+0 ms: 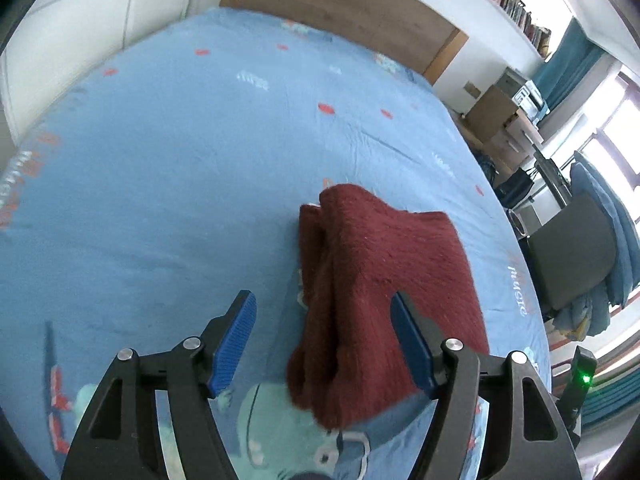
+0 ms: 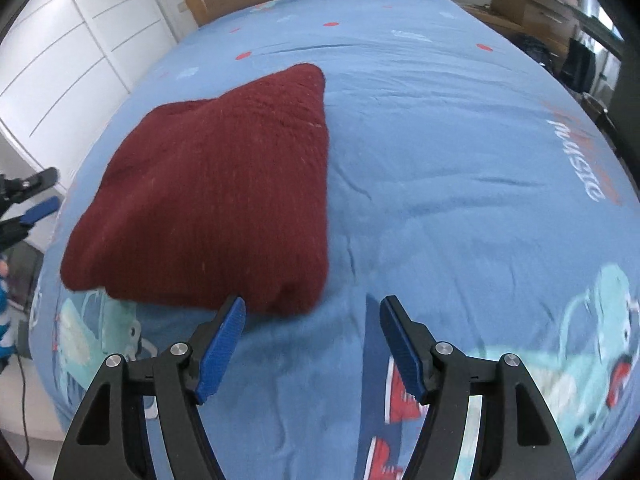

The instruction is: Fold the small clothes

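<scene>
Left gripper (image 1: 323, 316): jaws spread wide, blue pads (image 1: 234, 344) facing each other, nothing between them in contact. It is held above the bed, angled down. The near part of the dark red knitted garment (image 1: 380, 280) shows in the gap and behind the right finger; whether that finger touches the fabric cannot be told.

Right gripper (image 2: 312, 318): jaws likewise wide apart and holding nothing, poised over bare sheet just right of the garment's (image 2: 216, 192) near right corner.

The garment lies folded into a compact, thick rectangle on the blue cartoon-print bedsheet (image 2: 460, 160), toward the near edge of the bed. Stacked layers show along its left side in the left wrist view. A wooden headboard (image 1: 348, 4) stands at the far end.
</scene>
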`<action>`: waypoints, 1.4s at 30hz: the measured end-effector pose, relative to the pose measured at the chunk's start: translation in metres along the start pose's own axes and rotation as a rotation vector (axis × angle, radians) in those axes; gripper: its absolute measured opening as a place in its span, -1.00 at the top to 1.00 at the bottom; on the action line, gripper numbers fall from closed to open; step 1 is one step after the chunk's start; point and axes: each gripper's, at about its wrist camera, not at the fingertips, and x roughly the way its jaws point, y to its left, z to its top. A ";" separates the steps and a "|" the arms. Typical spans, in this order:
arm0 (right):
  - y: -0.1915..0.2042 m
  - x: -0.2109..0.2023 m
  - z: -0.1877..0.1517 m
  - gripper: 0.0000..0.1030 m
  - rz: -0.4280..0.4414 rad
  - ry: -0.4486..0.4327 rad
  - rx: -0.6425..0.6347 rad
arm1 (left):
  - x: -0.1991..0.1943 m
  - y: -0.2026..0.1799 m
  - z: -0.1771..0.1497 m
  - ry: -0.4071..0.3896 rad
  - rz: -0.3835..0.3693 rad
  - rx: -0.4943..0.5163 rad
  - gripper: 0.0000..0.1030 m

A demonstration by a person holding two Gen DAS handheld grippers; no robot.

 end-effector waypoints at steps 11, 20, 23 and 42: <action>0.037 -0.091 -0.059 -0.41 -0.025 -0.111 -0.045 | -0.079 0.010 -0.073 -0.100 0.129 -0.007 -0.40; 0.068 -0.136 -0.111 -0.58 -0.069 -0.215 -0.061 | -0.104 0.004 -0.139 -0.159 0.278 0.069 -0.91; 0.072 -0.145 -0.128 -0.66 -0.084 -0.242 -0.046 | -0.109 -0.002 -0.159 -0.174 0.308 0.110 -0.97; 0.046 -0.206 -0.174 -0.99 -0.137 -0.427 0.054 | -0.123 -0.072 -0.225 -0.206 0.223 0.297 -0.97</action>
